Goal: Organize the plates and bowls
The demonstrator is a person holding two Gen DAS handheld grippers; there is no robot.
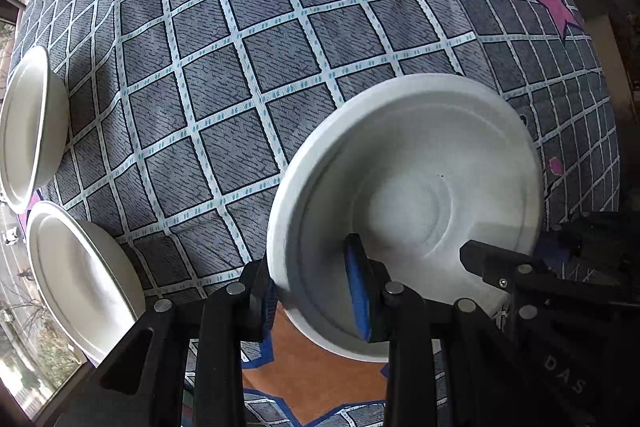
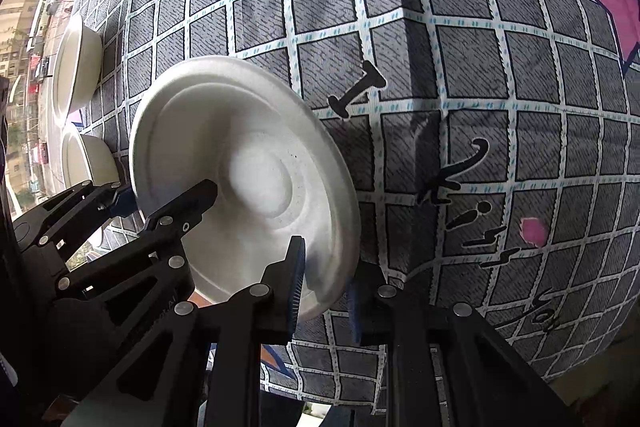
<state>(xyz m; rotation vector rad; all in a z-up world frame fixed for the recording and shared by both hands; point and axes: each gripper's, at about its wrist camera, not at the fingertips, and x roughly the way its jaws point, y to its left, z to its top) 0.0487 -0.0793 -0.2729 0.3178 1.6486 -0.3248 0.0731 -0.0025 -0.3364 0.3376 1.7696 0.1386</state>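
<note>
A white plate (image 1: 412,195) is held above the grey checked cloth (image 1: 240,67). My left gripper (image 1: 312,291) is shut on its near rim, one blue pad (image 1: 358,291) inside the plate. My right gripper (image 2: 324,291) is shut on the opposite rim of the same plate (image 2: 240,163). Each gripper shows in the other's view: the right gripper (image 1: 516,259), the left gripper (image 2: 160,195). A white bowl (image 1: 28,127) and a second white plate (image 1: 80,279) lie at the far left.
The cloth has blue, pink (image 1: 554,1) and orange (image 1: 312,375) star prints and black lettering (image 2: 460,187). The bowl (image 2: 76,63) and another white dish (image 2: 88,163) sit by the window edge. The cloth drops off at the lower right.
</note>
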